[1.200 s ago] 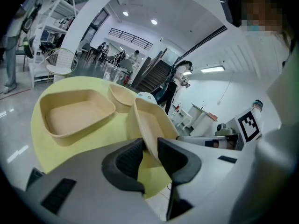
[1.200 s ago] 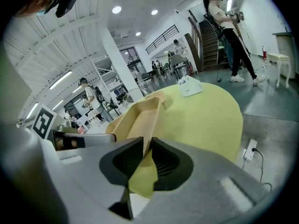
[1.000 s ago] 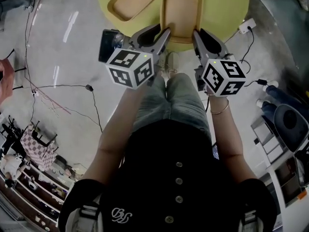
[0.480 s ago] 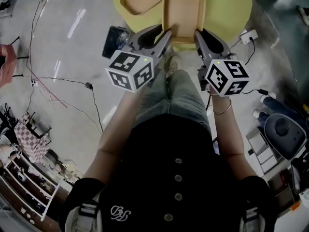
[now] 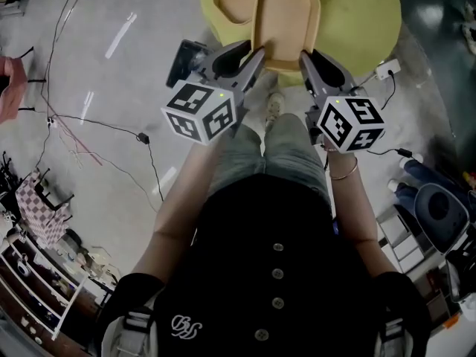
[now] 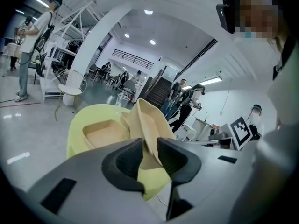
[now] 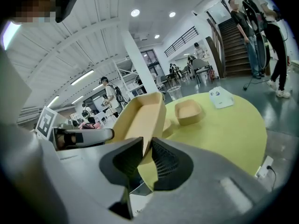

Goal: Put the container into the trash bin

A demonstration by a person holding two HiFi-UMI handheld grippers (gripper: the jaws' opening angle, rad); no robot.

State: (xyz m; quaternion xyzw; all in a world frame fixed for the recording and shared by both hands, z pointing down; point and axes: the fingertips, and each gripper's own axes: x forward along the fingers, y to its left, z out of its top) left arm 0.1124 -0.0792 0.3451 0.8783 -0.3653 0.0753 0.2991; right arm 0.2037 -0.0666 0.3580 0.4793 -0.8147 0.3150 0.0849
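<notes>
Closest to me, my left gripper [image 5: 253,54] and my right gripper [image 5: 306,56] sit side by side in front of my knees, both aimed toward twelve o'clock. Each one is pinching the near short rim of the container [image 5: 286,21]. In the left gripper view the pads of my left gripper [image 6: 149,146] are clamped on the thin tan wall of the container [image 6: 147,120]. In the right gripper view my right gripper [image 7: 146,148] bites the other near corner of the container [image 7: 140,115].

The container is a shallow tan tray. Its long axis runs straight away from me, from six to twelve, and it looks tipped up and clear of the table top rather than resting flat.

A dark box [image 5: 187,58] stands on the floor at roughly nine o'clock from my left gripper, just beside it. I take it for the trash bin but cannot be sure. If it is, the tray has to swing to the left, with my left hand as the nearer, leading one, and its long axis would need to turn toward that opening.

Beyond the tray is the round yellow table [image 5: 372,21], with a second tan tray [image 5: 238,2] lying on it at about eleven o'clock.
</notes>
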